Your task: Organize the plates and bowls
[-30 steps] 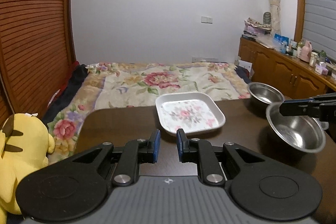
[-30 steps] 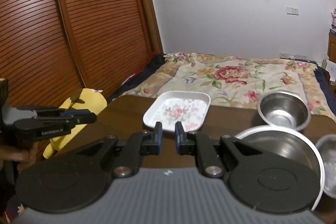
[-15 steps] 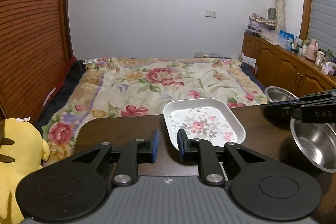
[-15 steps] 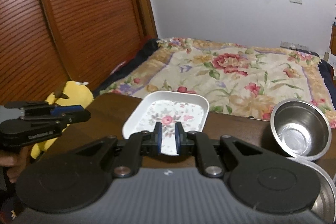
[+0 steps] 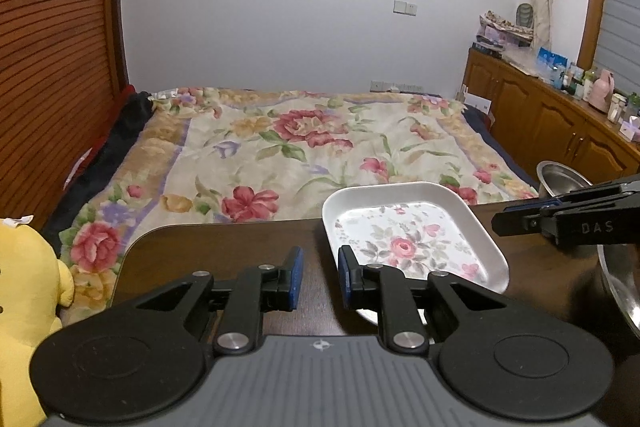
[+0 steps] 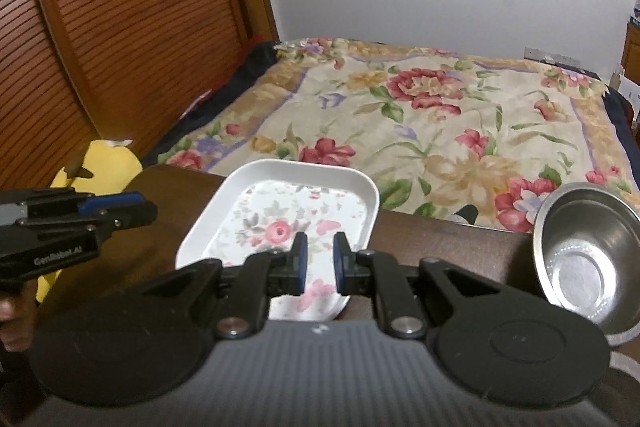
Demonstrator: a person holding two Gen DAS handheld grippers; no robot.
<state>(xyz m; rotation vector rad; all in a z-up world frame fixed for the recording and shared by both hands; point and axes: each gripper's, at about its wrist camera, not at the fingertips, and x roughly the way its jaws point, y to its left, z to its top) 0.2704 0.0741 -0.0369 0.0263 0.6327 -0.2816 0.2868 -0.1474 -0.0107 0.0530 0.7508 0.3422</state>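
Note:
A white rounded-square plate (image 5: 404,239) with a pink flower print lies on the dark wooden table (image 5: 224,247), also seen as the plate (image 6: 288,219). My left gripper (image 5: 320,277) hovers at its near left corner, fingers a narrow gap apart with nothing between them. My right gripper (image 6: 319,263) hangs over the plate's near part, equally narrow and empty. A small steel bowl (image 6: 580,255) stands right of the plate. A larger steel bowl (image 5: 622,291) shows at the right edge, partly cut off.
The table's far edge (image 6: 440,223) borders a bed with a floral quilt (image 5: 320,139). A yellow plush toy (image 5: 24,291) sits left of the table. Wooden cabinets (image 5: 560,131) with bottles run along the right wall. A hand (image 6: 12,315) holds the left gripper's handle.
Both grippers have moved closer to the plate. The right one swung left from over the large bowl to above the plate. Finger gaps are unchanged.

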